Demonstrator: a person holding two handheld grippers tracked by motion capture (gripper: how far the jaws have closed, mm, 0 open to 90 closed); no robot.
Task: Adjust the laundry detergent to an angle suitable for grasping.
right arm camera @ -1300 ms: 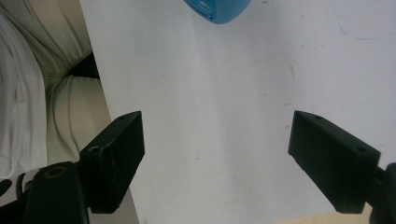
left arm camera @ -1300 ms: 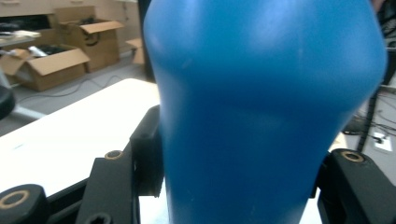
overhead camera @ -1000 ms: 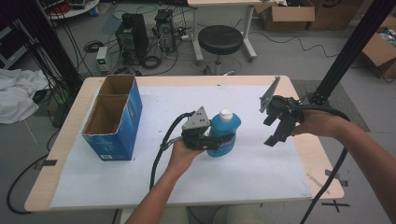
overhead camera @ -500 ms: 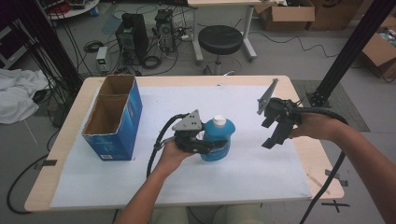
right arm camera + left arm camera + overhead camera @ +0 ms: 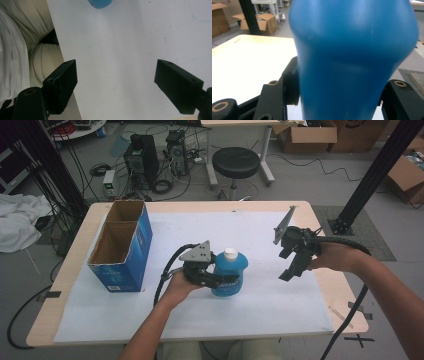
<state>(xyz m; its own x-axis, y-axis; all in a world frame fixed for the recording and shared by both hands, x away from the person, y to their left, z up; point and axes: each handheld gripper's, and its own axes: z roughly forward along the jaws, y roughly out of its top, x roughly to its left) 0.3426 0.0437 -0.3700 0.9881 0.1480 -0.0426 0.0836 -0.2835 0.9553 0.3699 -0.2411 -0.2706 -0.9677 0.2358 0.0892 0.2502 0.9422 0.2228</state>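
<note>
A blue bottle (image 5: pixel 231 273) with a white cap stands upright on the white sheet at the table's middle. My left gripper (image 5: pixel 221 281) comes in from the left and is shut on the bottle's lower body. In the left gripper view the blue bottle (image 5: pixel 354 60) sits close up between the two black jaws of that gripper (image 5: pixel 339 87), which press on its sides. My right gripper (image 5: pixel 290 268) hangs above the table's right part, well apart from the bottle and pointing down. In its own view it (image 5: pixel 116 77) is open with bare white sheet between the jaws, and the bottle's edge (image 5: pixel 100 3) shows at the top.
A blue cardboard box (image 5: pixel 122 245), open at the top with two compartments, stands at the table's left. The white sheet (image 5: pixel 260 315) covers most of the tabletop. Beyond the far edge are a black stool (image 5: pixel 236 162), computer cases and cables. The person's lap is at the near edge.
The left gripper and the bottle in it have shifted a little to the left and toward the near edge. The right gripper has stayed where it was, still open.
</note>
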